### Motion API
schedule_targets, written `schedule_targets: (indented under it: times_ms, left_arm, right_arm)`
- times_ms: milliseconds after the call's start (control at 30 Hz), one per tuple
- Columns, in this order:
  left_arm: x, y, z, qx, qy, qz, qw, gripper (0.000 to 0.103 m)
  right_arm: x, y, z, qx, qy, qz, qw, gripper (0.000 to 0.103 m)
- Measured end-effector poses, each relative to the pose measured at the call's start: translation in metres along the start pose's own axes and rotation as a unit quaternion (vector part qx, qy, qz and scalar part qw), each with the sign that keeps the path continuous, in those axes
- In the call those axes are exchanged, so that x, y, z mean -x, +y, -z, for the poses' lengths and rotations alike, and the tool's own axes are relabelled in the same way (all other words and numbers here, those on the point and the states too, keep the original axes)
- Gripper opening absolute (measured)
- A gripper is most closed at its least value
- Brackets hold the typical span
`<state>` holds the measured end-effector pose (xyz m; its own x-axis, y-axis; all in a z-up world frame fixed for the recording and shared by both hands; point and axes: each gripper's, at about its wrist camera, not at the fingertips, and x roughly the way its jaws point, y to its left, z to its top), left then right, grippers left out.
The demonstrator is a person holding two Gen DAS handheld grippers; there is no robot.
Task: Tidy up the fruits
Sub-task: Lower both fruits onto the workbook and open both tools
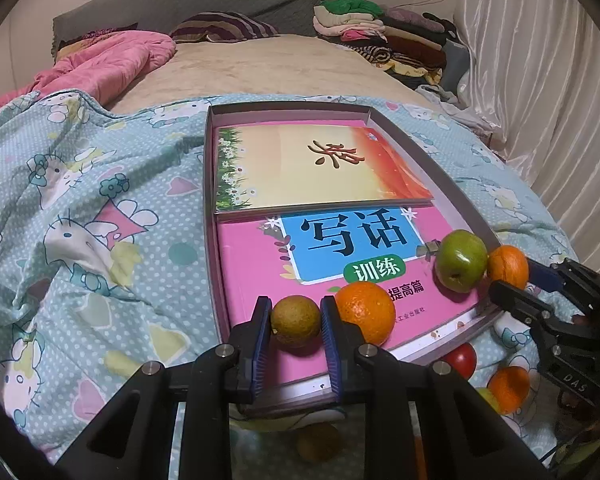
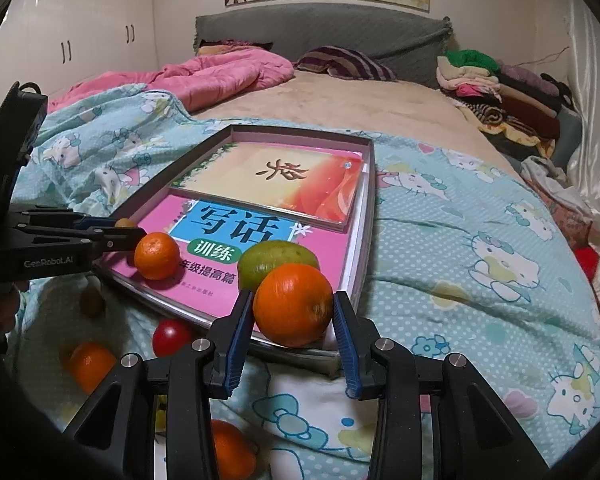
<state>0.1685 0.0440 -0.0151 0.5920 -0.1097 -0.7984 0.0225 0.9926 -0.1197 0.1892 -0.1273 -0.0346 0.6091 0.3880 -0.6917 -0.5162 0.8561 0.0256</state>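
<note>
Right now both tongs sit at the near edge of the shallow tray (image 1: 452,188), each clenched on a fruit. In the left wrist view the left gripper (image 1: 296,320) grips a small brownish-green fruit (image 1: 295,318) at lower centre, its blue pads pressed on both sides, over the pink book (image 1: 252,280) that lines the tray. A loose orange (image 1: 366,312) lies just to the right of it, touching the outer face of the right finger.

In the right wrist view the right gripper (image 2: 293,312) clasps a larger orange (image 2: 293,310) at lower centre, above the tray's near corner. A green apple (image 2: 278,266) sits directly behind it, touching or nearly so.

Both fruits are round, so neither has a long axis to line up. What the next move likely turns on is room: each held fruit is crowded by a neighbour, and open book surface lies further up the frame.

More fruit waits on the patterned quilt (image 2: 460,260) at lower left of the right view: a red fruit (image 2: 171,336) and an unsorted orange (image 2: 90,364); which hand is nearer them I cannot tell.
</note>
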Motion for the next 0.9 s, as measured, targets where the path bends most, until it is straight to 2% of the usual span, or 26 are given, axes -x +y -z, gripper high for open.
schedule_targets:
  times_ms: [433, 900]
  left_arm:
    - [0.000, 0.001, 0.000, 0.004, 0.003, 0.002, 1.0000, 0.025]
    - [0.000, 0.001, 0.000, 0.003, 0.005, 0.002, 1.0000, 0.025]
  right_arm:
    - [-0.013, -0.001, -0.005, -0.019, 0.007, -0.027, 0.999, 0.041]
    - [-0.012, 0.002, -0.004, -0.010, 0.000, -0.026, 1.000, 0.044]
